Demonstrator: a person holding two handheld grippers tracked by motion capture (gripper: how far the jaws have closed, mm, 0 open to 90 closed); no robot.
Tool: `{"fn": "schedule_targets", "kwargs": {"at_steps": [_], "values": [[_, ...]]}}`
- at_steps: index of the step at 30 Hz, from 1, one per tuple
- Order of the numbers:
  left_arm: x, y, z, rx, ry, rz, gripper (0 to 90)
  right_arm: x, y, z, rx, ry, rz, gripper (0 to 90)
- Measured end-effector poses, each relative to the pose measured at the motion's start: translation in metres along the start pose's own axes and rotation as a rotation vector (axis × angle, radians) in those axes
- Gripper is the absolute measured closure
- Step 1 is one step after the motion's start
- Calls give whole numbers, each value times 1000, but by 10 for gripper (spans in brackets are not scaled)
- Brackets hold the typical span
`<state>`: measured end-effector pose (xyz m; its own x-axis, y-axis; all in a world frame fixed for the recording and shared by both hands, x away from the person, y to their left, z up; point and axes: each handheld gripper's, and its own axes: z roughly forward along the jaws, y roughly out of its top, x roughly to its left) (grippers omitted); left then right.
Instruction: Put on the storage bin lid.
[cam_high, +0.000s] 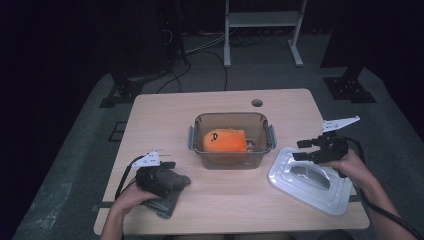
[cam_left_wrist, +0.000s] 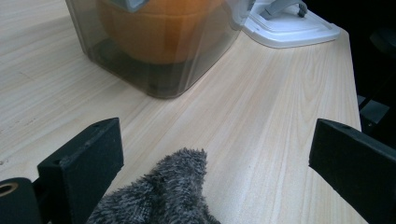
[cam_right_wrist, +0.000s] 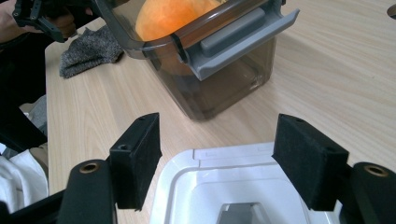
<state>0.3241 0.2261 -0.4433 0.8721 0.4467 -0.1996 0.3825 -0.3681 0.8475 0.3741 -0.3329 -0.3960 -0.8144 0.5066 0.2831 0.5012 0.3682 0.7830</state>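
- Pale wood-grain tabletop (cam_high: 225, 200) with rounded corners stands on grey carpet in a dark room; cables trail over the floor past its far edge.
- Nearest, by the near-left corner, the left gripper (cam_high: 159, 172) rests over a grey fuzzy cloth (cam_high: 167, 200). In the left gripper view its black jaws stand wide apart, with a tuft of the cloth (cam_left_wrist: 173, 191) lying between them, pressed by neither pad.
- Near the right edge lies a white plastic lid (cam_high: 307, 180) (rectangular, rounded corners, a grey handle moulded in its top). One corner hangs slightly over the right edge.
- The right gripper (cam_high: 306, 150) hovers at the lid's far-left end, jaws open and holding nothing; the right gripper view shows the lid's (cam_right_wrist: 233, 186) rim between and below the two black pads, apart from both.
- At mid-table sits a smoky clear container (cam_high: 232, 137), with grey latch flaps at both ends, holding a soft orange plush toy (cam_high: 225, 141).
- Bare wood lies between container and cloth, and along the far edge, where a round hole (cam_high: 257, 103) is cut.
- Beyond, a white metal stand (cam_high: 262, 30) rises from the floor.
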Motion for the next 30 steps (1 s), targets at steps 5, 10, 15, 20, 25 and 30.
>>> {"fn": "schedule_targets", "kwargs": {"at_steps": [5,10,15,20,25,30], "values": [[0,0,0,1,0,1,22,-1,-5,1,-3,1,10,305],[-1,0,0,1,-1,2,22,0,-12,4,-12,7,18,305],[0,0,-1,-4,-1,1,22,0,-20,7,-13,14,28,305],[-1,0,0,-2,-2,1,22,0,-27,8,-16,16,39,305],[0,0,0,-1,-3,-1,22,1,-32,7,-21,18,46,304],[-1,0,0,3,-4,1,22,2,-38,8,-17,22,53,302]]}}
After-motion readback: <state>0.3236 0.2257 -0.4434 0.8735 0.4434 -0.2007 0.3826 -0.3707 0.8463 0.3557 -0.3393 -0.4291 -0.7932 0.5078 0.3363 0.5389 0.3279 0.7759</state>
